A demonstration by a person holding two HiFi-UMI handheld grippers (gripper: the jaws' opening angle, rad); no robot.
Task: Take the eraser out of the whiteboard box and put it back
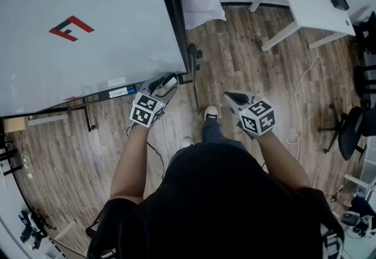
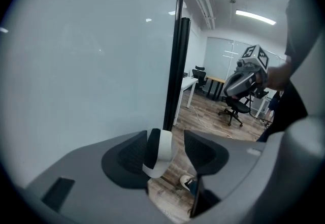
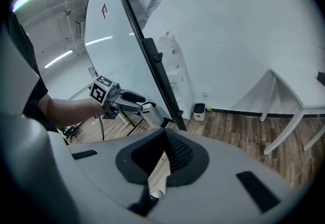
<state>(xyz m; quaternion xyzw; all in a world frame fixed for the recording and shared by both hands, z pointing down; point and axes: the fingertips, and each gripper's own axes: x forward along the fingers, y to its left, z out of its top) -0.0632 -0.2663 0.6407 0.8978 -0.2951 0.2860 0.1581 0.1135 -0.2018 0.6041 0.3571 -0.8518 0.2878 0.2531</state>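
The eraser (image 2: 157, 153), white-backed with a dark face and, I judge, light and stiff with one soft side, sits between the jaws of my left tool (image 2: 176, 141), just off the lower corner of the whiteboard (image 1: 88, 29). It lies against one pad with a sliver of gap at the other, so pinching across its hard sides seems safest. My right tool (image 3: 165, 139) hangs apart, jaws closed on nothing; the box I cannot pick out.

Eraser (image 2: 157, 152): white body, black felt face, on edge in left gripper (image 1: 166, 83) jaws, just beside whiteboard (image 1: 88, 34) lower right corner, outside box (image 1: 114, 93).
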